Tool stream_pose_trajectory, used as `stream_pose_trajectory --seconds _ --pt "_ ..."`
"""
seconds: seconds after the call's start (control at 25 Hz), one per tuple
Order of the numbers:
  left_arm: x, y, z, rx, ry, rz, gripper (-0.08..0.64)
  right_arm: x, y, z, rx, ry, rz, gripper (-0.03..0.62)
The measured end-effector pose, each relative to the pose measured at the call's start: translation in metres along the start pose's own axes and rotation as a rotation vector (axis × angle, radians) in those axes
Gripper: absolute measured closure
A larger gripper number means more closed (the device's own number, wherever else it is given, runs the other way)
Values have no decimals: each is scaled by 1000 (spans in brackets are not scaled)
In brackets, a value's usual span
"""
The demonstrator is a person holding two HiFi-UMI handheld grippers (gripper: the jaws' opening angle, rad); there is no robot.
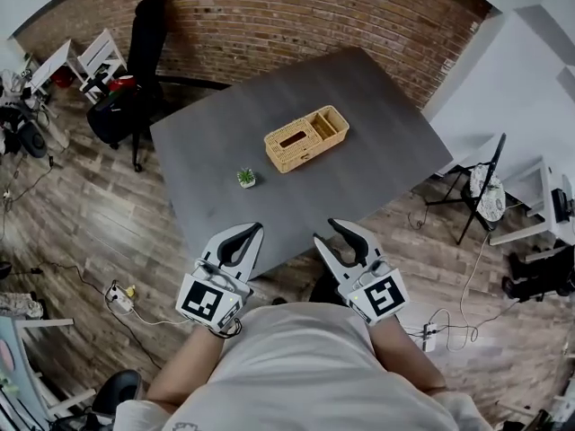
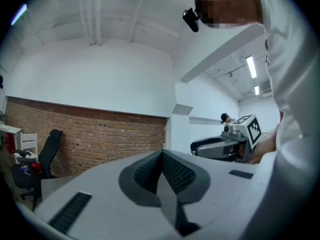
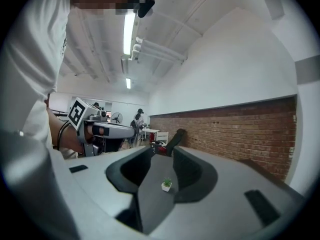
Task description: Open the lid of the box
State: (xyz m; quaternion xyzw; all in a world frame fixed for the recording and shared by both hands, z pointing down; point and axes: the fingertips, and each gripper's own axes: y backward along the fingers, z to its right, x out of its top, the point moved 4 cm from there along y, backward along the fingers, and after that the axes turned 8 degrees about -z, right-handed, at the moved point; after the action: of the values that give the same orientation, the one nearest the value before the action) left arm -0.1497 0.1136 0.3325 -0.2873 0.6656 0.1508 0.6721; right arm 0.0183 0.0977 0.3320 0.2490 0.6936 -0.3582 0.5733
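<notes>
Bench: one grey bench [image 1: 207,151].
Box: one wicker box [image 1: 305,138], toward the far side.
Plant: one small potted plant [image 1: 245,178], left of the box.
Claws: two, the left claw [image 1: 254,230] and the right claw [image 1: 334,226], both near.
Chairs: one black office chair [image 1: 144,43] far left, one folding chair [image 1: 485,182] right.

The room is evenly lit by soft, bright indoor light. In the right gripper view a ceiling tube [image 3: 129,31] at eleven o'clock glares white, and in the left gripper view more tubes [image 2: 251,66] shine at two o'clock. All three views bend strongly near the rim and fall to black corners. The head view is sharp, and the box [image 1: 305,138] casts only a faint shadow on the table [image 1: 386,124].
</notes>
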Motion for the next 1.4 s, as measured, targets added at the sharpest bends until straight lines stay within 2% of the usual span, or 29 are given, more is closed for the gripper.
stream_pose_trajectory --seconds 0.4,0.92,1.16,1.4 --pt "17 -63 -26 148 35 -1 549 5 -46 80 152 19 12 443" --pt "31 -171 -23 345 96 -22 549 -2 -84 208 367 45 23 443" --pt "33 -202 -16 405 100 -32 549 -10 -88 243 429 54 34 443" --pt "36 -212 -17 438 96 -48 549 -12 -99 253 478 54 32 440"
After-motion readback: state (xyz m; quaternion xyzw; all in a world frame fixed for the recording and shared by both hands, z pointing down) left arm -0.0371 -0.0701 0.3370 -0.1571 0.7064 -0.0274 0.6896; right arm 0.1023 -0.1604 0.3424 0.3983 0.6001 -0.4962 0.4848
